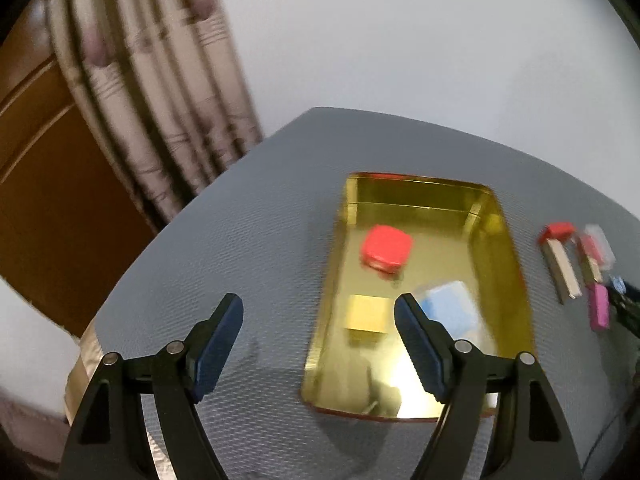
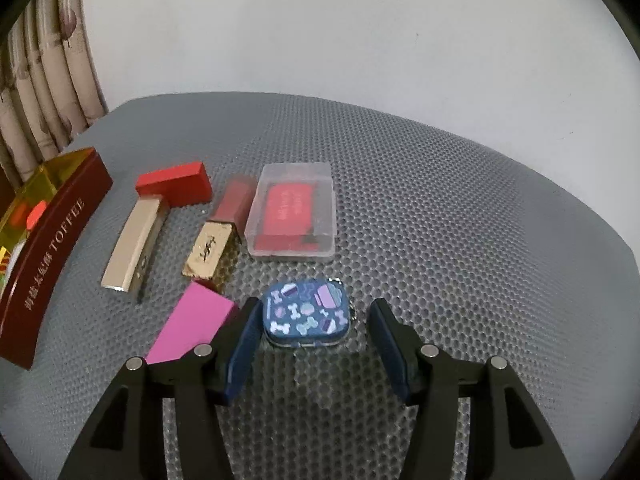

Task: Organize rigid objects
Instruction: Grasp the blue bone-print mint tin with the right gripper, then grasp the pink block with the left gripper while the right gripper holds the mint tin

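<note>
R gripper (image 2: 312,344) sits low over the worktop's near edge, jaws spread wide w/ nothing pinched. The small dark-blue rounded tin with a bone-and-paw print (image 2: 306,318) lies flat between them, close to the L jaw, gap on the R side. Judging by looks: light, stiff, glossy painted metal, so prob slippery; rounded corners give poor purchase. Best taken across the two short straight sides, pads low on the wall, not on the lid rim. A small ring or clasp shows at its R edge; avoid catching it.

Just L of it, a pink matte rectangular box (image 2: 192,322), flat-faced, easy to pinch. Further back: a gold square-section lipstick tube (image 2: 210,250) w/ a dusky-red end, a long pale-gold bar (image 2: 132,246) butting a red block cap (image 2: 174,188), and a clear plastic lidded case holding a red card (image 2: 292,210), which is wide, smooth, likely flexes a bit.

At the L edge, the dark-red toffee tin with a mirror-gold inside (image 2: 52,236) serves as the bin.

L gripper (image 1: 320,320) hovers above that tin, jaws spread, empty. Inside lie a gold cube (image 1: 368,314), a pale-blue blurred piece (image 1: 452,304) and a red rounded tin (image 1: 386,248). Grey dimpled rubbery mat (image 2: 440,200) covers the worktop; grippy.
</note>
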Action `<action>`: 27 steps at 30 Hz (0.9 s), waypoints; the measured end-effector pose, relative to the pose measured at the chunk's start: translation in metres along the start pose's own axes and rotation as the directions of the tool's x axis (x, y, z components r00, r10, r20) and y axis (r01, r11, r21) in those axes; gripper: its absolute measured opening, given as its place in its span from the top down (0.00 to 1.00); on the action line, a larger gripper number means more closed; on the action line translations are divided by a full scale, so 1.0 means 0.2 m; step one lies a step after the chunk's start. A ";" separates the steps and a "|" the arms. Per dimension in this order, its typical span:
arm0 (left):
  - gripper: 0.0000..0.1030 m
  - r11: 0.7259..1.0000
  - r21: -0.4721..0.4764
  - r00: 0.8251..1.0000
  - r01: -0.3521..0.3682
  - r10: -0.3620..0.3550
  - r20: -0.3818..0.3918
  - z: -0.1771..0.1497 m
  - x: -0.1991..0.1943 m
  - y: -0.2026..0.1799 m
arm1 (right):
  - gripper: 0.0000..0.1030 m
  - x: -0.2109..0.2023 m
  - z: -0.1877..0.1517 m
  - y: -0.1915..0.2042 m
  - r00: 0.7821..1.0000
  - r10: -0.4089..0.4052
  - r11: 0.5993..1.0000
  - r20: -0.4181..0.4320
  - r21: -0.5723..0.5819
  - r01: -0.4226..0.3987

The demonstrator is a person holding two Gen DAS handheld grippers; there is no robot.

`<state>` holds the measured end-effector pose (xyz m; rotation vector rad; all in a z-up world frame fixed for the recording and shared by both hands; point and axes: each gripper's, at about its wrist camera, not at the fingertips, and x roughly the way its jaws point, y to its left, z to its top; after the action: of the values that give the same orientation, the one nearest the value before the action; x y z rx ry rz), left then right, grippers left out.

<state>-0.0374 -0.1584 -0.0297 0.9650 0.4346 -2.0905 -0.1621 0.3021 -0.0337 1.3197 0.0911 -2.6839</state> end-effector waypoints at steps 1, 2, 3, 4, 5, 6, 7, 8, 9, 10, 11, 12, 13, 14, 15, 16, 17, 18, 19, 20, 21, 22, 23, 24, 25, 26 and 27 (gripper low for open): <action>0.27 1.000 0.018 1.000 0.005 -0.005 -0.001 0.00 -0.01 -0.04 | 0.45 0.01 0.00 0.01 1.000 0.001 1.000 0.003 0.008 -0.001; 0.27 0.999 0.044 1.000 0.024 -0.024 0.001 0.01 -0.03 -0.10 | 0.45 0.01 0.00 0.01 1.000 -0.001 1.000 0.008 0.013 0.001; 0.27 0.997 0.063 0.999 0.035 -0.035 0.002 0.01 -0.04 -0.15 | 0.46 0.02 0.00 0.02 1.000 -0.004 1.000 0.012 0.019 0.004; 0.27 0.996 0.085 0.999 0.042 -0.042 0.005 0.01 -0.05 -0.21 | 0.48 0.02 0.00 0.03 1.000 -0.006 1.000 0.015 0.022 0.006; 0.27 0.994 0.100 0.999 0.051 -0.051 0.003 0.01 -0.06 -0.25 | 0.51 0.02 0.00 0.04 1.000 -0.013 1.000 0.020 0.025 0.012; 0.27 0.991 0.115 0.998 0.066 -0.066 -0.003 0.01 -0.07 -0.29 | 0.57 0.02 0.00 0.04 0.999 -0.024 0.999 0.023 0.027 0.023; 0.27 0.988 0.130 0.996 0.084 -0.083 -0.010 0.01 -0.07 -0.34 | 0.57 0.02 0.00 0.05 0.999 -0.022 0.999 0.025 0.033 0.021; 0.27 0.984 0.147 0.995 0.099 -0.097 -0.021 0.01 -0.08 -0.40 | 0.57 0.02 -0.01 0.05 1.000 -0.015 0.999 0.025 0.039 0.014; 0.27 0.980 0.160 0.993 0.115 -0.112 -0.029 0.00 -0.08 -0.44 | 0.57 0.02 -0.01 0.06 0.999 -0.022 0.999 0.027 0.041 0.021; 0.27 0.974 0.177 0.990 0.140 -0.136 -0.037 0.00 -0.09 -0.50 | 0.57 0.02 -0.02 0.07 0.999 -0.031 0.999 0.028 0.043 0.030; 0.27 0.969 0.189 0.988 0.157 -0.151 -0.044 -0.01 -0.10 -0.54 | 0.57 0.02 -0.03 0.07 0.999 -0.028 0.999 0.029 0.046 0.027; 0.27 0.965 0.201 0.985 0.171 -0.164 -0.051 -0.01 -0.10 -0.58 | 0.57 0.01 -0.03 0.07 0.999 -0.027 0.998 0.030 0.052 0.025; 0.27 0.958 0.214 0.982 0.188 -0.179 -0.059 -0.02 -0.10 -0.63 | 0.57 0.01 -0.05 0.07 0.999 -0.038 0.998 0.030 0.060 0.036; 0.27 0.949 0.230 0.977 0.213 -0.201 -0.076 -0.03 -0.10 -0.69 | 0.57 0.00 -0.06 0.06 0.999 -0.045 0.997 0.029 0.065 0.043; 0.27 0.944 0.239 0.973 0.229 -0.214 -0.088 -0.04 -0.10 -0.72 | 0.57 -0.01 -0.09 0.06 0.998 -0.047 0.996 0.030 0.074 0.045; 0.27 0.938 0.246 0.969 0.243 -0.225 -0.097 -0.05 -0.10 -0.76 | 0.57 -0.01 -0.10 0.07 0.998 -0.052 0.995 0.030 0.082 0.050; 0.27 0.933 0.254 0.966 0.257 -0.236 -0.109 -0.06 -0.10 -0.80 | 0.57 -0.03 -0.12 0.06 0.997 -0.068 0.994 0.028 0.092 0.065; 0.27 0.924 0.265 0.960 0.276 -0.251 -0.124 -0.07 -0.09 -0.85 | 0.57 -0.04 -0.14 0.06 0.997 -0.076 0.992 0.027 0.100 0.073; 0.27 0.918 0.272 0.955 0.290 -0.260 -0.140 -0.08 -0.09 -0.89 | 0.57 -0.05 -0.16 0.05 0.996 -0.083 0.990 0.026 0.113 0.080; 0.27 0.911 0.277 0.950 0.306 -0.273 -0.153 -0.08 -0.08 -0.93 | 0.57 -0.06 -0.18 0.04 0.995 -0.098 0.988 0.026 0.122 0.095; 0.27 0.905 0.280 0.944 0.321 -0.285 -0.164 -0.09 -0.08 -0.96 | 0.57 -0.07 -0.20 0.04 0.993 -0.114 0.985 0.023 0.131 0.110; 0.27 0.897 0.284 0.938 0.338 -0.297 -0.178 -0.10 -0.08 -1.00 | 0.57 -0.09 -0.22 0.04 0.992 -0.124 0.983 0.020 0.139 0.120; 0.27 0.891 0.289 0.933 0.351 -0.307 -0.187 -0.10 -0.08 -1.04 | 0.57 -0.10 -0.25 0.03 0.990 -0.137 0.979 0.018 0.152 0.132; 0.27 0.883 0.295 0.928 0.364 -0.317 -0.196 -0.11 -0.08 -1.07 | 0.57 -0.11 -0.27 0.02 0.989 -0.150 0.976 0.016 0.164 0.145; 0.27 0.876 0.302 0.923 0.377 -0.327 -0.205 -0.11 -0.08 -1.11 | 0.57 -0.13 -0.30 0.03 0.986 -0.164 0.972 0.012 0.170 0.160; 0.27 0.867 0.308 0.917 0.392 -0.338 -0.214 -0.11 -0.08 -1.14 | 0.57 -0.13 -0.30 0.04 0.984 -0.176 0.970 0.011 0.170 0.172; 0.27 0.859 0.311 0.910 0.407 -0.350 -0.223 -0.11 -0.08 -1.18 | 0.57 -0.14 -0.32 0.05 0.981 -0.194 0.967 0.008 0.170 0.189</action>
<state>-0.2018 0.0129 -0.0349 1.3520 0.3581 -2.5180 -0.0935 0.3039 -0.0513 1.3901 -0.0134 -2.9267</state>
